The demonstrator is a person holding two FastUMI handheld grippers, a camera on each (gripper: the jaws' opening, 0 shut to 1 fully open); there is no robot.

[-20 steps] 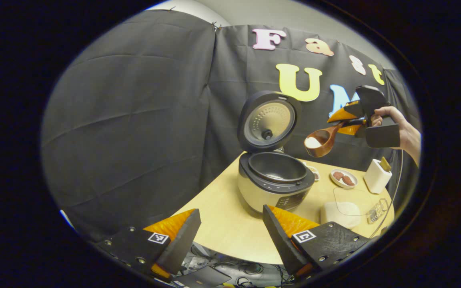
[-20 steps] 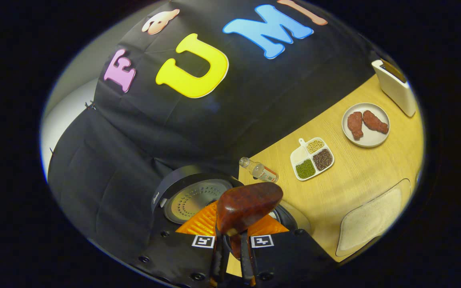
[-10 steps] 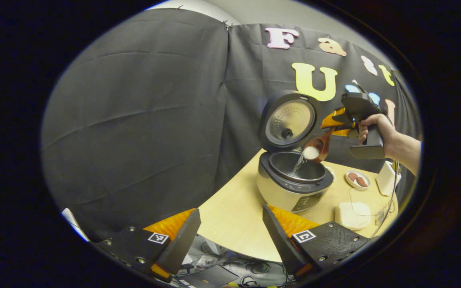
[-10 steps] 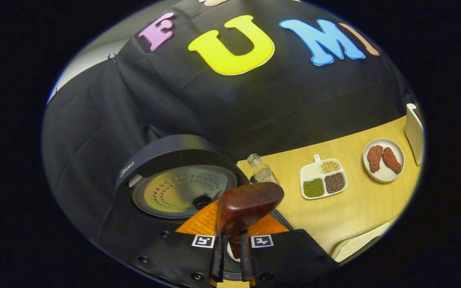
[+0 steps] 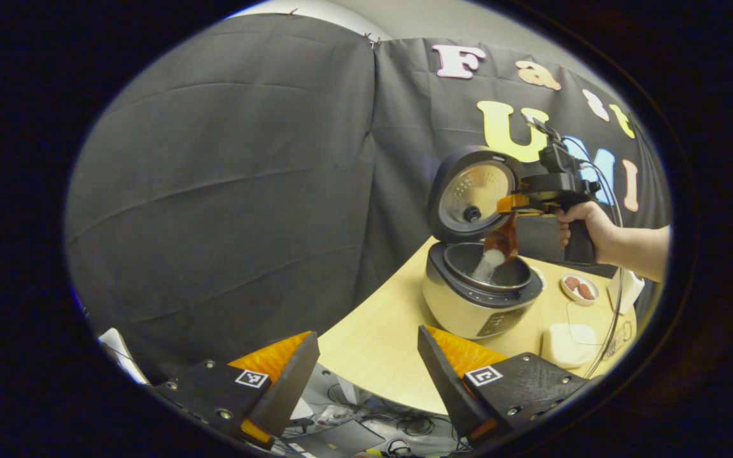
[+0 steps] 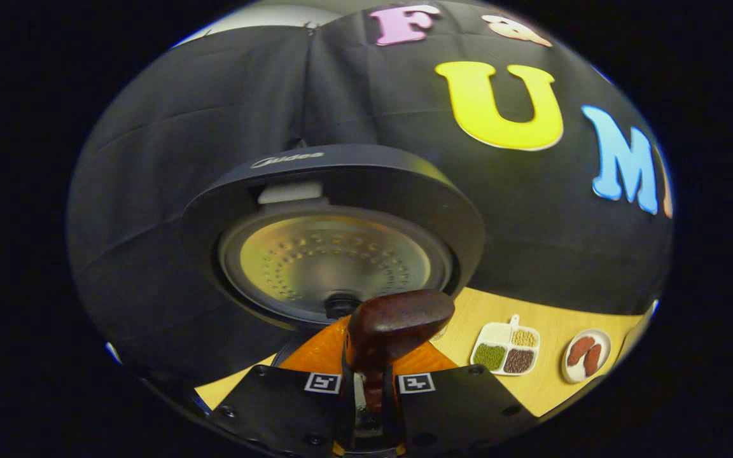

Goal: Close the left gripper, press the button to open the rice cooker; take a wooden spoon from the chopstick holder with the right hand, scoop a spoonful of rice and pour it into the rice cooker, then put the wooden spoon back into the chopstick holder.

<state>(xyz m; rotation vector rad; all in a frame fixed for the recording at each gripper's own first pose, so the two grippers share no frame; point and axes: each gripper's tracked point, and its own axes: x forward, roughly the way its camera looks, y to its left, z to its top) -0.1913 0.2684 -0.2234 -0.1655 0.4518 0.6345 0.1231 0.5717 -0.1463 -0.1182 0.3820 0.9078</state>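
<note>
Spoon now tipped steeper than before, left gripper (image 5: 366, 375) up close with fingers spread wide and holding nothing, farther off right gripper (image 5: 508, 205) pinching the wooden spoon (image 5: 500, 245), rice (image 5: 486, 267) falling into the open rice cooker (image 5: 481, 299) on the table (image 5: 373, 343).

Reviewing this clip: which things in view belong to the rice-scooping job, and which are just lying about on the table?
Part of the job:
rice cooker, lid up
wooden spoon, tipping rice into the pot
right claw, shut on the spoon handle
tub of rice
white holder
left claw, open, idle

Just lying about:
divided dish of beans
plate with two brown pieces
</note>
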